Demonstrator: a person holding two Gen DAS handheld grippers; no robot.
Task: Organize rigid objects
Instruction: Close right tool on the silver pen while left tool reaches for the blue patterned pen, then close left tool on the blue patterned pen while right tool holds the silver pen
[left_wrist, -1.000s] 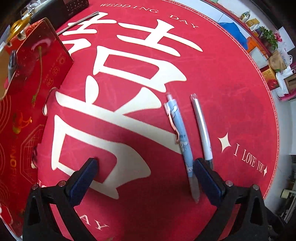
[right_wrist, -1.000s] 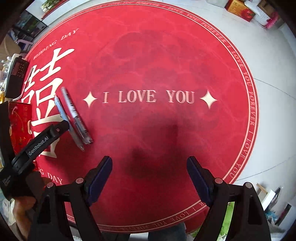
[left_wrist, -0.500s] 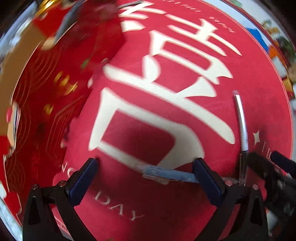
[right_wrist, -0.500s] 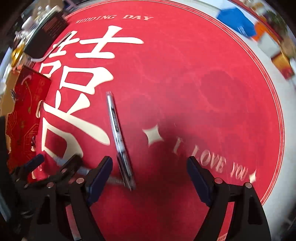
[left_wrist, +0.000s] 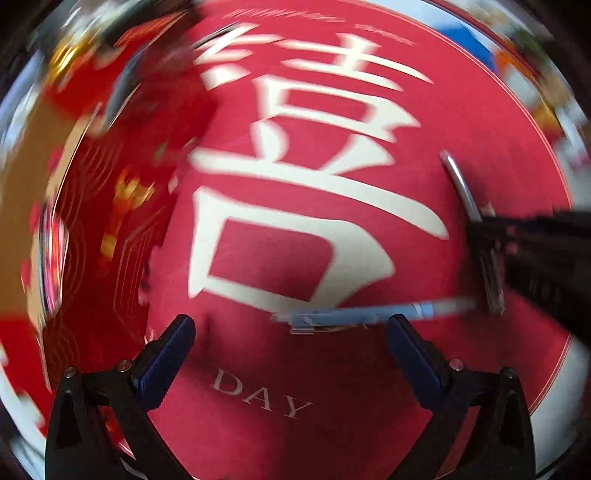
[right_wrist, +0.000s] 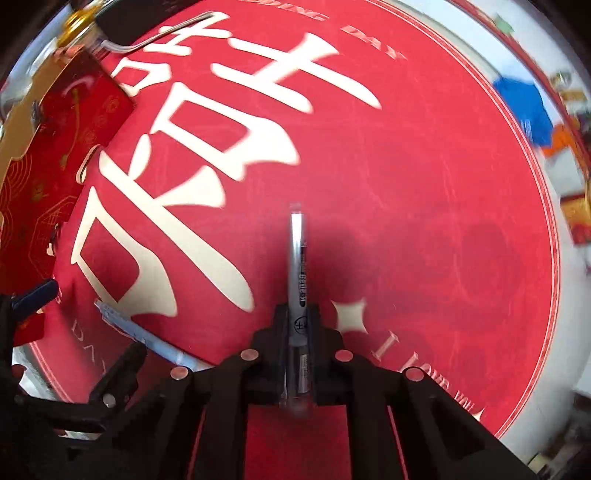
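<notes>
R gripper (right_wrist: 297, 325) is clamped on the silver pen (right_wrist: 296, 266), jaws closed tight round the lower barrel, pen running straight out ahead of the fingers over the red mat (right_wrist: 424, 184). In the L wrist view the same pen (left_wrist: 461, 188) pokes out above the black R gripper body at right edge.

L gripper (left_wrist: 288, 354) jaws stand wide apart, nothing pinched. The blue pen (left_wrist: 362, 314) lies across the gap, one end up against the right pad (left_wrist: 410, 354); can't tell if it's touching or just resting on the mat — view is badly motion-blurred. From the R wrist view the blue pen (right_wrist: 144, 332) sits low left, angled, near the L gripper's finger.

Handling, my read: both pens are light, stiff, smooth plastic/metal barrels, so they roll and can pivot in a two-pad grip. Silver one is held nearer one end than the middle, w/ most of its length sticking out front, so it may swing if I move fast. For the blue pen I'd take it mid-barrel, pads square across the barrel, avoiding the clip. Not fragile; slip is the main risk.

Red box (right_wrist: 55, 147) sits at far left on the mat edge, prob the drop spot, but I can't confirm. Fork-like utensil (right_wrist: 147, 40) up top left, untouched.
</notes>
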